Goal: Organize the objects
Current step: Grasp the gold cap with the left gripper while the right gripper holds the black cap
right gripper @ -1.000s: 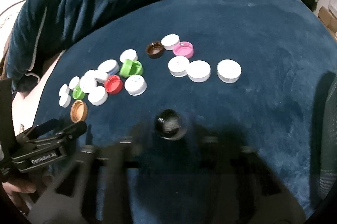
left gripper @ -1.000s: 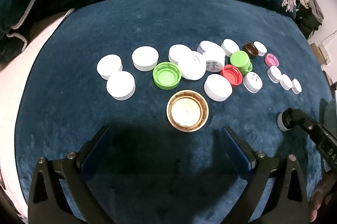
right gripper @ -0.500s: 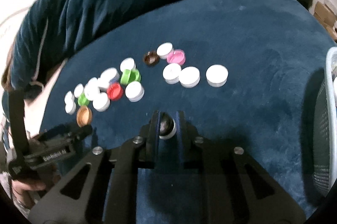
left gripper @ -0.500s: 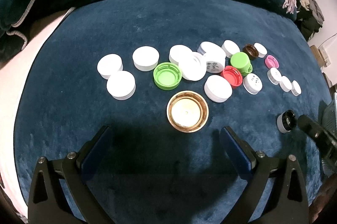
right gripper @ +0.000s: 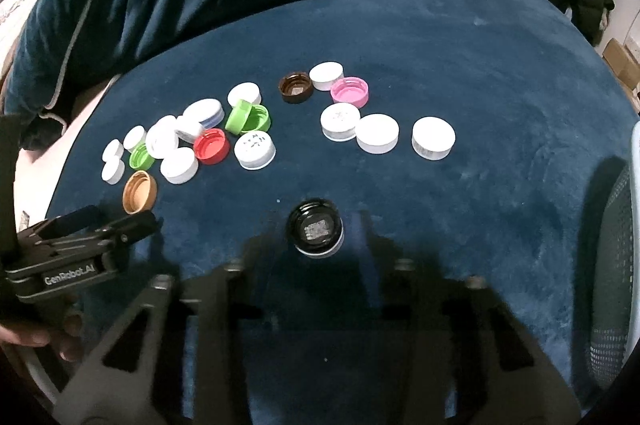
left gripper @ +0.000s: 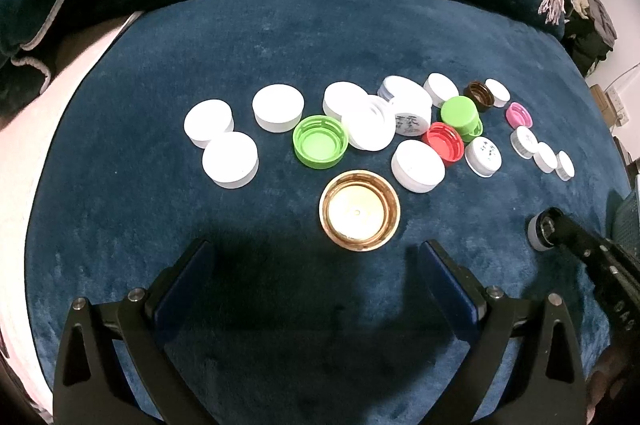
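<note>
Here, the right gripper (right gripper: 320, 245) is working the black cap (right gripper: 316, 232) at lower centre of its frame.
Its blurred jaws are flanking the cap, grip untellable; left gripper (left gripper: 316, 265) is idling with jaws released below the gold cap (left gripper: 359, 209). Centring before squeezing seems wise.

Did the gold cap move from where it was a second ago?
No. In the left wrist view the gold cap sits in the same spot just below the green cap and left of a white cap, as before.
</note>
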Demonstrator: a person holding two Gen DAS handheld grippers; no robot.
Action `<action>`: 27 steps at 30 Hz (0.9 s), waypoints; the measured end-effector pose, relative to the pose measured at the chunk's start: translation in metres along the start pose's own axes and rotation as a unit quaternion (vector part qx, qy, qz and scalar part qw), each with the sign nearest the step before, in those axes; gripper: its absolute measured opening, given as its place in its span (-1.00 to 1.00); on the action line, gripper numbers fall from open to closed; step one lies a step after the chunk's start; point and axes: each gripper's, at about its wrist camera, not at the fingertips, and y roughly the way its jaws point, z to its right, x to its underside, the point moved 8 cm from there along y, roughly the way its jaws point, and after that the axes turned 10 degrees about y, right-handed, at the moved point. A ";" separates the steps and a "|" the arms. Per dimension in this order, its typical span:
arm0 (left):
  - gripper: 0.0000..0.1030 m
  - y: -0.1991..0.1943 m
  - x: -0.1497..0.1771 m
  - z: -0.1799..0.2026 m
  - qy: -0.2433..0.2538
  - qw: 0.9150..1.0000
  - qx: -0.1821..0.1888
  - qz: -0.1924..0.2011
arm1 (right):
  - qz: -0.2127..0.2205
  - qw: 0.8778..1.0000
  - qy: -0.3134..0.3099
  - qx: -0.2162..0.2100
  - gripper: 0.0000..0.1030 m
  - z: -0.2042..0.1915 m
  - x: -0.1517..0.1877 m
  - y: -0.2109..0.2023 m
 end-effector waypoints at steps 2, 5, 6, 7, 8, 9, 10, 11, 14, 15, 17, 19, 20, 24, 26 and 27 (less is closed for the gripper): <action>0.97 0.000 0.000 0.000 -0.002 1.000 0.001 0.001 | 0.010 1.000 0.009 -0.009 -0.75 -0.002 -0.003 -0.002; 0.97 0.000 0.000 0.000 -0.003 1.000 0.001 0.002 | 0.021 0.999 0.024 -0.019 -0.75 -0.001 -0.007 -0.007; 0.97 0.000 0.000 0.000 -0.003 1.000 0.002 0.002 | 0.023 0.999 0.026 -0.018 -0.75 -0.001 -0.007 -0.008; 0.97 0.000 0.000 0.000 -0.003 1.000 0.002 0.001 | 0.023 0.999 0.024 -0.018 -0.75 -0.002 -0.008 -0.008; 0.97 0.000 -0.001 0.000 -0.002 1.000 0.002 0.001 | 0.022 0.999 0.020 -0.014 -0.72 -0.003 -0.007 -0.007; 0.97 0.000 -0.001 0.000 -0.002 1.000 0.002 0.001 | 0.022 1.000 0.014 -0.008 -0.71 -0.004 -0.007 -0.006; 0.97 0.000 -0.001 -0.001 -0.003 1.000 0.002 0.001 | 0.018 1.000 0.007 -0.004 -0.69 -0.007 -0.006 -0.005; 0.97 0.000 0.000 -0.001 -0.004 1.000 0.002 0.001 | 0.013 1.000 -0.003 0.000 -0.58 -0.011 -0.003 0.000; 0.97 0.000 -0.001 -0.001 -0.005 1.000 0.002 0.001 | 0.005 1.000 -0.014 0.008 -0.20 -0.018 0.003 0.006; 0.97 0.000 -0.001 -0.001 -0.005 1.000 0.002 0.000 | 0.003 1.000 -0.016 0.010 -0.16 -0.020 0.004 0.009; 0.97 0.001 -0.001 -0.002 -0.006 1.000 0.001 -0.001 | 0.003 1.000 -0.019 0.012 -0.16 -0.022 0.006 0.014; 0.97 0.001 -0.001 -0.001 -0.007 1.000 0.002 -0.001 | 0.002 1.000 -0.017 0.011 -0.16 -0.022 0.005 0.017; 0.97 0.001 -0.001 -0.001 -0.008 1.000 0.002 -0.001 | 0.003 1.000 -0.016 0.014 -0.19 -0.022 0.005 0.020; 0.97 0.001 -0.001 -0.002 -0.008 1.000 0.002 -0.001 | -0.004 1.000 -0.015 0.016 -0.42 -0.018 0.004 0.022; 0.97 0.001 -0.001 -0.002 -0.009 1.000 0.002 -0.001 | 0.005 1.000 -0.011 0.010 -0.42 -0.019 0.003 0.019; 0.97 0.001 -0.001 -0.002 -0.009 1.000 0.002 -0.001 | 0.010 1.000 -0.008 0.006 -0.42 -0.017 0.001 0.016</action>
